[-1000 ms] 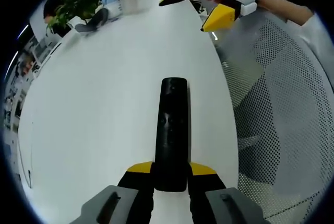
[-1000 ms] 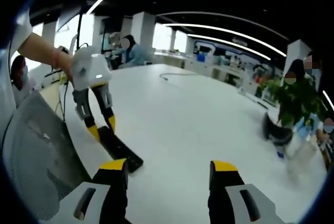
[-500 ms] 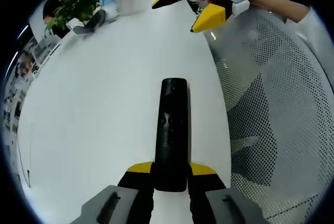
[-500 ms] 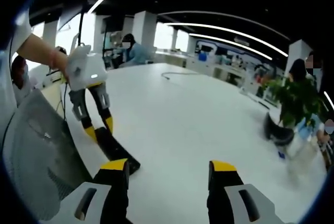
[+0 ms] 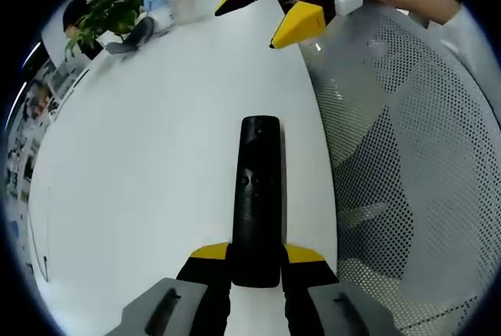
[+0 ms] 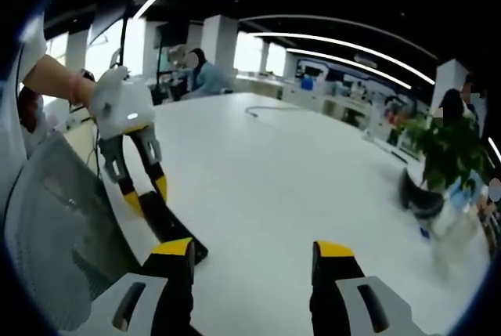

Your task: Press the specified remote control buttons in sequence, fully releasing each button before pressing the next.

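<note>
Jaws of left gripper point(image 5: 256, 256) clamp remote point(image 5: 257, 195), right gripper point(image 6: 252, 251) spread, raised.

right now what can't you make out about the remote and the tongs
- Button labels on the remote: too small and dark in the left gripper view.
- The remote's near end: hidden between the left tongs in the left gripper view.
- The remote's far end in the right gripper view: covered by the right tongs' own jaw.
- Things beside the plant: blurred in the right gripper view.
</note>
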### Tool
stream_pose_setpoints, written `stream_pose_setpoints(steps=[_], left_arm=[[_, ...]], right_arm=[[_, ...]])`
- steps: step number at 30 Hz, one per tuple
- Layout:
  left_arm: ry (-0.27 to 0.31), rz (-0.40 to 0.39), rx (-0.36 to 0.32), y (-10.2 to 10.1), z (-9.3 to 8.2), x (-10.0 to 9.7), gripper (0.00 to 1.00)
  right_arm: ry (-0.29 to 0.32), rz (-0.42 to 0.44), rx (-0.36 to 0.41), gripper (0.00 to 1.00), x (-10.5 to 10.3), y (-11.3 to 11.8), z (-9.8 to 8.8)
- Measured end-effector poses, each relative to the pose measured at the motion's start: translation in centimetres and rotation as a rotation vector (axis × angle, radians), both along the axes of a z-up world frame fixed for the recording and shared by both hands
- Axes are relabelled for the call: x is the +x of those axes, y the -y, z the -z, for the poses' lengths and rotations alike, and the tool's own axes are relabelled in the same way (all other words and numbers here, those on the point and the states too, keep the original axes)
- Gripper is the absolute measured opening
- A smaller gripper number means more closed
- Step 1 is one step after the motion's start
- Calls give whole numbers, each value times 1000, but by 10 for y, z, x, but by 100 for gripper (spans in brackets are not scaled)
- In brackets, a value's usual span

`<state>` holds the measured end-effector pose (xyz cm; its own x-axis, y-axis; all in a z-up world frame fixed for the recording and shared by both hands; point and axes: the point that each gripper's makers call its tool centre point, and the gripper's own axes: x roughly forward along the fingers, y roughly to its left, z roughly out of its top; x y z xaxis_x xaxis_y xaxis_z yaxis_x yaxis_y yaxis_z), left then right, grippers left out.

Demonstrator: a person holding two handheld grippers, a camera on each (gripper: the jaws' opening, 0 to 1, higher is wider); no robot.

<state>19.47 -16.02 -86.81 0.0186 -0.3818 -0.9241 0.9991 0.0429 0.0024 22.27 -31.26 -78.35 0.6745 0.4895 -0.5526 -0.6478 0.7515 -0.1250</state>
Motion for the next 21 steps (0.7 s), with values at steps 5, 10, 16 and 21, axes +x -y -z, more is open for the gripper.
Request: stream_pose_setpoints(steps=[5, 10, 16, 21], left_arm=[[-1, 0, 0, 0, 0, -3, 24], [2, 11, 5, 1, 0, -7, 24], [4, 14, 3, 2, 0, -11, 24], [6, 13, 2, 2, 0, -14, 24]], right_arm=[[-6, -6, -5, 58, -1, 0, 1], [-9, -8, -10, 58, -1, -1, 2], [-12, -11, -16, 57, -1, -1, 3], [-17, -15, -18, 56, -2, -1, 4]])
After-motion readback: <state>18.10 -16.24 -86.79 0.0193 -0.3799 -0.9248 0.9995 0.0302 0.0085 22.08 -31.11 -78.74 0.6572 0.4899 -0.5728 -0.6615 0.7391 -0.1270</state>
